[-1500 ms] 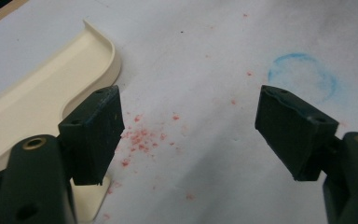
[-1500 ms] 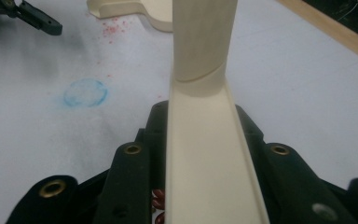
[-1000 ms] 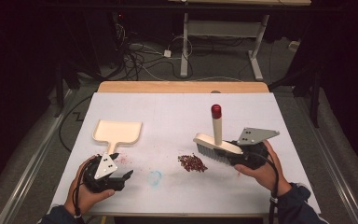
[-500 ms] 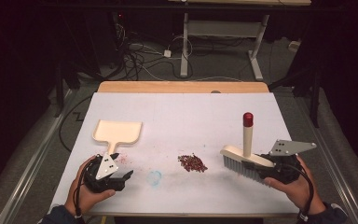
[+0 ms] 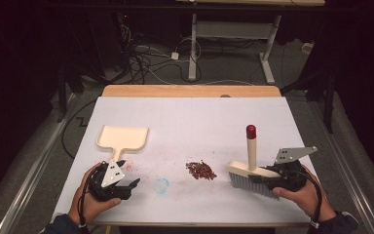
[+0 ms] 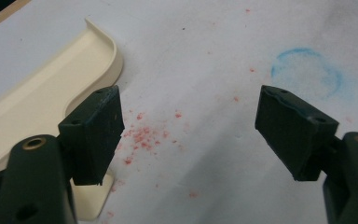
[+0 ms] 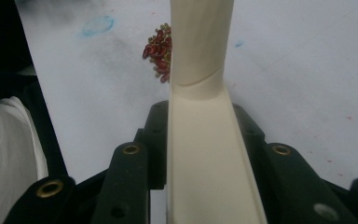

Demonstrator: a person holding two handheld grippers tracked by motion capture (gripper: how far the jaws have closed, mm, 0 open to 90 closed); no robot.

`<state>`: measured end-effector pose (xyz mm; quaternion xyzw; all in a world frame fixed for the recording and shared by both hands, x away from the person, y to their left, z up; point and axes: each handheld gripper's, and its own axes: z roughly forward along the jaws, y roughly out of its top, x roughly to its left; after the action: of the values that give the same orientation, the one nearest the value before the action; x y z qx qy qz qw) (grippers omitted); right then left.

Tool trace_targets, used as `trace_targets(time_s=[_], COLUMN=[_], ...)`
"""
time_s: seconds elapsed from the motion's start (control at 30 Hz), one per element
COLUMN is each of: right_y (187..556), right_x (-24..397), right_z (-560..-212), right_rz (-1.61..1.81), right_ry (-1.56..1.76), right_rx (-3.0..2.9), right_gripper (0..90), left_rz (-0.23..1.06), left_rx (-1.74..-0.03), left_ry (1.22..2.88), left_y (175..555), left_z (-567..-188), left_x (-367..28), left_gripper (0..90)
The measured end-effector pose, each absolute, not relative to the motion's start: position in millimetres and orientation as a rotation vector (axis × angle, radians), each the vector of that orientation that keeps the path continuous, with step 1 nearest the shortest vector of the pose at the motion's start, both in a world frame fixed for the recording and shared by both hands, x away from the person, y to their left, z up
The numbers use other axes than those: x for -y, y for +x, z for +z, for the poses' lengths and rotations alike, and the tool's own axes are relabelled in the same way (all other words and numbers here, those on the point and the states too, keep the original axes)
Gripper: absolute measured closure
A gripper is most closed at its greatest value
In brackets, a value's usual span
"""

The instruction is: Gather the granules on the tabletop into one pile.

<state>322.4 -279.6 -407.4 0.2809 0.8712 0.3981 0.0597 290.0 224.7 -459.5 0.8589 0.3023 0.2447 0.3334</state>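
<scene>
A cream brush (image 5: 251, 155) with grey bristles and a red-tipped upright handle stands right of a small pile of dark red beans (image 5: 200, 169). My right gripper (image 5: 267, 178) is shut on the brush's cream back (image 7: 205, 158), which sits tight between both jaws, and the beans (image 7: 157, 49) lie ahead of it. A cream dustpan (image 5: 124, 138) lies flat at the left, handle toward me. My left gripper (image 5: 130, 188) rests on the table just before that handle. It is open (image 6: 189, 126) with nothing between the jaws, and the dustpan (image 6: 42, 93) lies beside its left jaw.
The white table cover (image 5: 190, 122) carries a faint blue ring stain (image 5: 161, 185) and red specks (image 6: 142, 135) near the dustpan handle. A wooden table edge (image 5: 190, 91) runs along the back. Cables and desk legs lie on the dark floor beyond.
My right gripper has carried the brush away from the beans to the right and a little toward the front edge. The left gripper, dustpan and beans have not moved.
</scene>
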Motion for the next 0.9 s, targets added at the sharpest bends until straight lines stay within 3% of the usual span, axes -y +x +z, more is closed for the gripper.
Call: trace_targets(time_s=[0.3,0.43,0.9], right_y=[358,377,425], right_x=[297,302,288], right_z=[-412,-414,-439], right_rz=[1.154,1.07,0.873], right_ry=[0.881,0.927,1.301], right_rx=[-2.646,-2.625,-2.362], right_gripper=[59.6,48.6,46.5], left_rz=[0.635,0.633,0.629], left_rx=[-0.777,-0.777,-0.777], left_ry=[2.265,2.27,2.278], left_y=[291,291,292], left_z=[-461,-462,-463], left_x=[-222,-222,-221], left_gripper=[22.5,22.5,22.5])
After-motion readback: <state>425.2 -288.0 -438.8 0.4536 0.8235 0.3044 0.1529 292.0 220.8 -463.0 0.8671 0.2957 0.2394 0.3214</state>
